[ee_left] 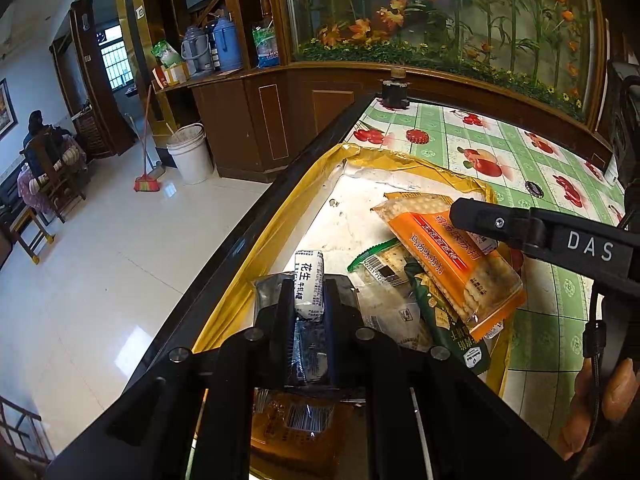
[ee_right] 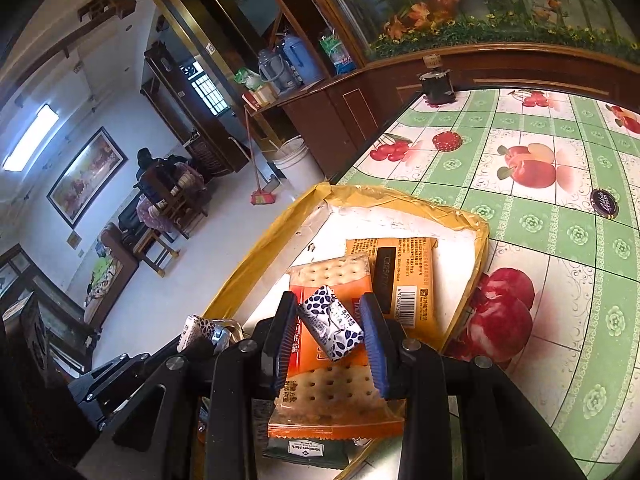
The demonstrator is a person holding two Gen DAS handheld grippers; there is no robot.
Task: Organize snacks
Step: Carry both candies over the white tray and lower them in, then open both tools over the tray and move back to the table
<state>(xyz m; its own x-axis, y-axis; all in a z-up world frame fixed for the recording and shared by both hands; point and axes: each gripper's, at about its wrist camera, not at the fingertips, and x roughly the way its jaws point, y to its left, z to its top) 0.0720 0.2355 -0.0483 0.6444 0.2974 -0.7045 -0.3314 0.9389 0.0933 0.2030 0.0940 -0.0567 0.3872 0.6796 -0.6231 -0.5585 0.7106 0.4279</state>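
Observation:
A yellow-rimmed white tray (ee_left: 280,216) (ee_right: 256,264) lies at the table's left edge and holds snack packs. Among them are an orange cracker pack (ee_left: 452,264) (ee_right: 332,392), a green pack (ee_left: 444,320) (ee_right: 304,450) and a second orange pack (ee_right: 408,276). My left gripper (ee_left: 308,300) is shut on a white wrapped candy bar (ee_left: 309,280) over the tray's near end. My right gripper (ee_right: 330,332) is shut on a white candy with a blue leaf print (ee_right: 332,322), which sits slantwise between the blue pads above the cracker pack. One black finger (ee_left: 472,216) of the right gripper reaches in from the right.
The table has a green fruit-print cloth (ee_left: 500,140) (ee_right: 540,220). On it stand a black jar (ee_left: 394,90) (ee_right: 436,84), a red cap (ee_left: 417,136) (ee_right: 447,141) and a dark round cap (ee_right: 605,203). The tiled floor drops off left of the tray, with a bucket (ee_left: 190,152) and a broom.

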